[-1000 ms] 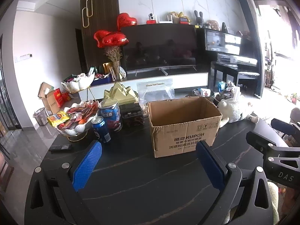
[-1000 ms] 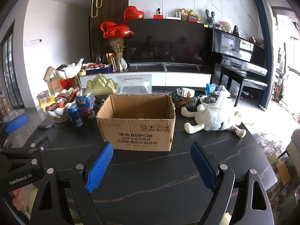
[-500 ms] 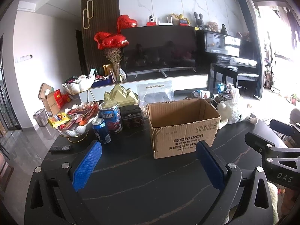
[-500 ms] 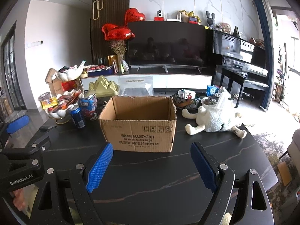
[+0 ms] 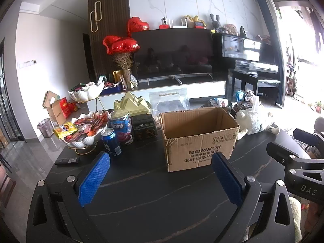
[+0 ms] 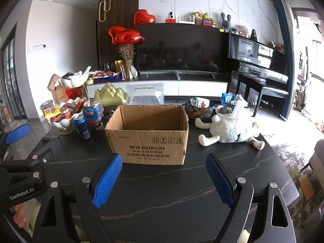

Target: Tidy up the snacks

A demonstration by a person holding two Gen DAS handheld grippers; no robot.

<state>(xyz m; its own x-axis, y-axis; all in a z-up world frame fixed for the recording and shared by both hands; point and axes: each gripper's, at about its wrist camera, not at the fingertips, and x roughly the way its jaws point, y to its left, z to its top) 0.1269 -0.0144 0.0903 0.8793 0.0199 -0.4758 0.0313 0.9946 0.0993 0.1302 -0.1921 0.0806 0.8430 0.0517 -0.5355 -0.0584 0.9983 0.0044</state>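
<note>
My left gripper (image 5: pixel 160 174) & right gripper (image 6: pixel 164 175): both spread wide, holding nothing, above dark table (image 6: pixel 162 198). Cardboard box (image 6: pixel 149 133) sits open at table centre. Snack bowl (image 5: pixel 85 139) far left w/ blue can (image 5: pixel 111 141) just beside. Plush sheep (image 6: pixel 230 129) right of box.

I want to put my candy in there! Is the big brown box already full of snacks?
No, the cardboard box stands open on the table, and the right wrist view shows only bare brown walls inside, no snacks.

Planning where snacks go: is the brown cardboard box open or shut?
Open: the brown cardboard box has no flaps over its top, and its inner walls show.
</note>
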